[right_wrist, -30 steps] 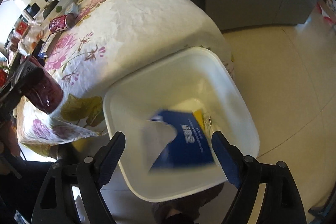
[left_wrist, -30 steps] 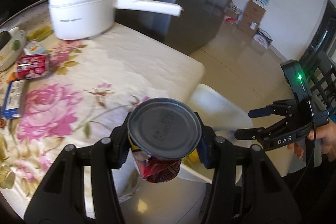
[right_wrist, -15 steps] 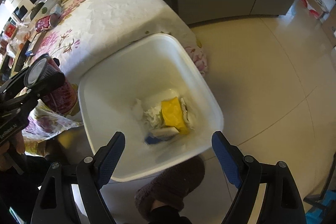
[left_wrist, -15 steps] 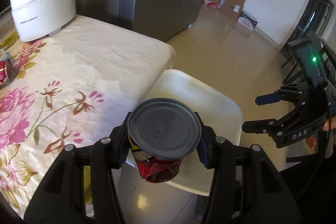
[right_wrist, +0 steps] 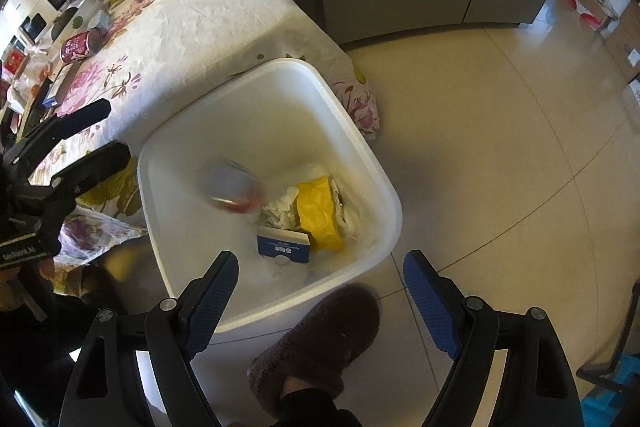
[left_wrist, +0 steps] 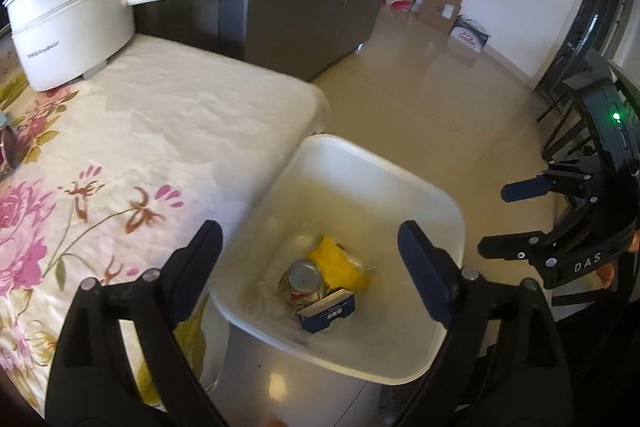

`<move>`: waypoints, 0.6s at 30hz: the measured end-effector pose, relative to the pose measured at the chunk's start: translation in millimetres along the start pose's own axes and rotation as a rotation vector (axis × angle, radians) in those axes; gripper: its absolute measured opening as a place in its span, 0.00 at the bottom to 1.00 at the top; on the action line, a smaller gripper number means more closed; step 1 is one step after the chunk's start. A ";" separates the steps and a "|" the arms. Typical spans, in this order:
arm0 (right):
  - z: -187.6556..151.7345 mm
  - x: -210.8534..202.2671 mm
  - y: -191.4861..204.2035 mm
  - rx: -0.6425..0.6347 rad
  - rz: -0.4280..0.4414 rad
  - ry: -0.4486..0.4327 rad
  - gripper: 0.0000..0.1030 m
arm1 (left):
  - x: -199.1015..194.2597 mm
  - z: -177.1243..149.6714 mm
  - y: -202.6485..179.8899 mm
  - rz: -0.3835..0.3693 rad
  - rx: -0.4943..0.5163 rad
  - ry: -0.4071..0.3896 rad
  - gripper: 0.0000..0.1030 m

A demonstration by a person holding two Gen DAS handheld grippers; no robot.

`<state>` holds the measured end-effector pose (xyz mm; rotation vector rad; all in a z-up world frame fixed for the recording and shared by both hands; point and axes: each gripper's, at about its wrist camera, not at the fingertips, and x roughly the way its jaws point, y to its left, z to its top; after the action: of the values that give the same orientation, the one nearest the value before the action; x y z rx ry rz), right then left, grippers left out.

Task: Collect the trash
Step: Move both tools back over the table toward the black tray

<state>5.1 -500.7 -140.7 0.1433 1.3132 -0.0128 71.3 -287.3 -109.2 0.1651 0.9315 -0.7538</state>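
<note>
Left gripper point(left_wrist: 308, 263) fingers opening, nothing between them; can point(left_wrist: 304, 277) already in bin point(left_wrist: 452, 211) with blue box point(left_wrist: 328, 311) and yellow wrapper point(left_wrist: 340, 261). Right gripper point(right_wrist: 320, 291) wide, empty. Another can point(right_wrist: 80, 45) left on surface point(right_wrist: 224, 15), 10 o'clock.

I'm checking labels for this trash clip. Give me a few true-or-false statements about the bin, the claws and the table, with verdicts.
1. A can lies inside the bin. True.
2. The left claw grips the can. False: its jaws are opening, with nothing between them.
3. A blue box is in the bin. True.
4. The right claw holds a yellow wrapper. False: it is empty; the wrapper lies in the bin.
5. The table has no cans left. False: a red can lies there.
</note>
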 end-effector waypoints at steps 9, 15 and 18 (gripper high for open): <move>4.9 -3.4 10.9 -0.023 -0.005 -0.011 0.84 | -25.5 -6.1 41.2 0.097 -0.071 -0.022 0.93; 12.3 -8.7 29.4 -0.053 0.000 -0.026 0.84 | -44.4 -15.7 73.7 0.170 -0.128 -0.024 0.93; 17.1 -11.0 40.5 -0.072 0.004 -0.033 0.84 | -52.0 -19.3 83.5 0.192 -0.138 -0.030 0.93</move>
<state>22.4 -463.3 -122.0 0.0839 1.2786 0.0353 93.9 -190.6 -95.8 0.1193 0.9219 -0.5120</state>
